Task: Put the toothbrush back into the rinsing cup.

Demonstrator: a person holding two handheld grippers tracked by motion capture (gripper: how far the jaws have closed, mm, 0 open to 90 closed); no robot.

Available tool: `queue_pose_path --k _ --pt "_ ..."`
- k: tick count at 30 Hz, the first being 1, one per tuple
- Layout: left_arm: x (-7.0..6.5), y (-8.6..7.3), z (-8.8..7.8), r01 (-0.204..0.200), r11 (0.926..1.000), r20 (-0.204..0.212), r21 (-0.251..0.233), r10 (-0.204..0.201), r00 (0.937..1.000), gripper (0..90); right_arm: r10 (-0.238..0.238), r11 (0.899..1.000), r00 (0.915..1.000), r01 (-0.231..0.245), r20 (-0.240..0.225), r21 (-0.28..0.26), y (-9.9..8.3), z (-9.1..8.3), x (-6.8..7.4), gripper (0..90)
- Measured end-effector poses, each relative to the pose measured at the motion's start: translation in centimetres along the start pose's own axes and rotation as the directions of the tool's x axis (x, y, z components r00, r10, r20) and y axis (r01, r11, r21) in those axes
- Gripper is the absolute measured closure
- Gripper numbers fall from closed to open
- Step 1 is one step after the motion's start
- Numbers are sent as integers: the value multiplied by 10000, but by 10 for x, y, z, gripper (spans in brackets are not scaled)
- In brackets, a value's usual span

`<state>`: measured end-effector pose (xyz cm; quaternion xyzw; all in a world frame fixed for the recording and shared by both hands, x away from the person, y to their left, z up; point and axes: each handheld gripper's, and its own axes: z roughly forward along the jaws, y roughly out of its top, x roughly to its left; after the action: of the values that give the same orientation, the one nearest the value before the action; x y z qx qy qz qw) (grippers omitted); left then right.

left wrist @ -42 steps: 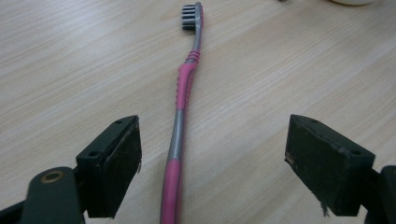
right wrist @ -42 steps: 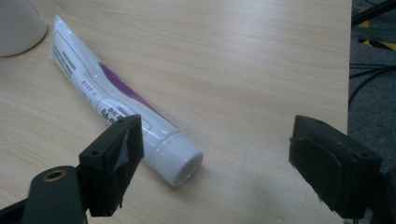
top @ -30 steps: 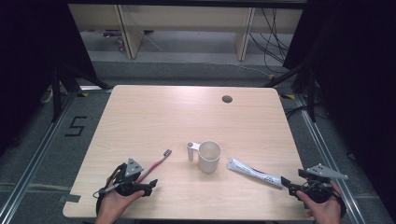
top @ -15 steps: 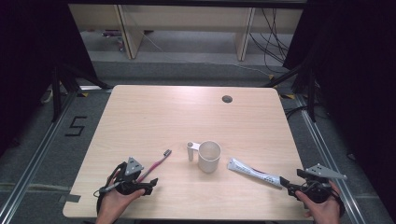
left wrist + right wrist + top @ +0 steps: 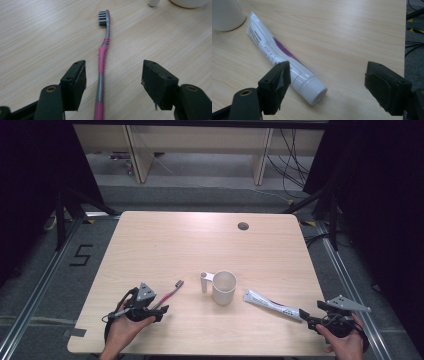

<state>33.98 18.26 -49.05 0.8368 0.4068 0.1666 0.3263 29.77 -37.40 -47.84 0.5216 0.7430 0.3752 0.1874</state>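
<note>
A pink and grey toothbrush [image 5: 103, 57] lies flat on the wooden table [image 5: 200, 245], bristle head pointing away from me. My left gripper [image 5: 113, 75] straddles its handle. Its jaws have just been closing, and both pads stand clear of the handle. In the high view this left gripper [image 5: 160, 312] sits at the near left with the toothbrush [image 5: 170, 295] running up and right from it. A white toothpaste tube [image 5: 284, 60] lies with its cap between the wide-open jaws of my right gripper [image 5: 327, 77], close to the left one. The right gripper [image 5: 306, 317] is near the front right corner, at the toothpaste tube [image 5: 272, 305].
A white mug [image 5: 223, 287] with its handle to the left stands mid-table between toothbrush and tube. A dark cable hole [image 5: 243, 226] sits near the far edge. The table's right edge runs just beside the right gripper, with dark floor and cables beyond.
</note>
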Motion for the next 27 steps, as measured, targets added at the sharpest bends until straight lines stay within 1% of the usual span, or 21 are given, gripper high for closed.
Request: queue_pose_path --k 1,2,3,4,5,6,7,8,9,10,11,12,13,15,17,18,19,21,23,24,27 --pt "0 0 0 0 10000 0 0 0 10000 406 0 10000 10000 0 0 0 0 0 0 217" --pt "3 4 2 -229 9996 -25 166 230 9997 438 -74 9999 10000 74 11 -71 0 0 -1 218" --pt "4 5 3 -302 9992 30 262 301 9995 458 -226 9996 9997 228 88 -163 0 1 -1 219" --pt "4 5 3 -302 9992 30 262 301 9995 477 -226 9996 9997 228 88 -163 0 1 -1 219" --pt "4 7 5 -345 9987 53 366 344 9994 497 -509 9987 9986 509 105 -24 1 1 -2 220" --pt "4 8 7 -355 9983 81 462 352 9993 497 -509 9987 9986 509 105 -24 1 1 -2 220" --pt "7 11 10 -517 9953 125 817 509 9986 534 -616 9976 9979 621 175 -300 0 2 -2 221" --pt "7 11 10 -517 9953 125 817 509 9986 541 -616 9976 9979 621 175 -300 0 2 -2 221" --pt "9 14 10 -701 9919 151 1061 689 9975 541 -660 9973 9976 665 205 -297 0 2 -2 221" --pt "9 16 11 -677 9900 203 1241 657 9976 573 -588 9980 9982 589 96 -213 0 2 -1 221" --pt "9 16 11 -677 9900 203 1241 657 9976 579 -588 9980 9982 589 96 -213 0 2 -1 221" --pt "10 18 12 -850 9867 196 1387 831 9964 579 -345 9992 9993 348 126 -218 0 2 1 222" --pt "10 19 13 -714 9872 171 1427 696 9974 599 -359 9991 9993 361 130 -216 0 2 1 222" --pt "10 21 14 -684 9853 244 1567 654 9976 622 -252 9995 9997 252 31 -181 0 2 2 222" --pt "11 22 14 -812 9799 316 1824 767 9966 643 -301 9994 9995 301 58 -146 0 2 2 226" --pt "13 22 15 -978 9769 367 1899 925 9950 643 -301 9994 9995 301 58 -146 0 2 2 226" --pt "13 23 16 -900 9757 294 1997 858 9959 659 -694 9974 9975 696 101 -203 0 3 -1 228" --pt "16 25 16 -935 9684 329 2312 882 9956 675 -715 9973 9974 717 122 -184 0 3 0 228" --pt "17 27 16 -1029 9613 380 2554 964 9946 691 -523 9985 9986 523 14 -186 0 4 1 230" --pt "17 27 16 -1029 9613 380 2554 964 9946 699 -523 9985 9986 523 14 -186 0 4 1 230" --pt "18 31 17 -1040 9525 467 2861 946 9944 714 -705 9973 9975 707 83 -179 0 4 -1 232"
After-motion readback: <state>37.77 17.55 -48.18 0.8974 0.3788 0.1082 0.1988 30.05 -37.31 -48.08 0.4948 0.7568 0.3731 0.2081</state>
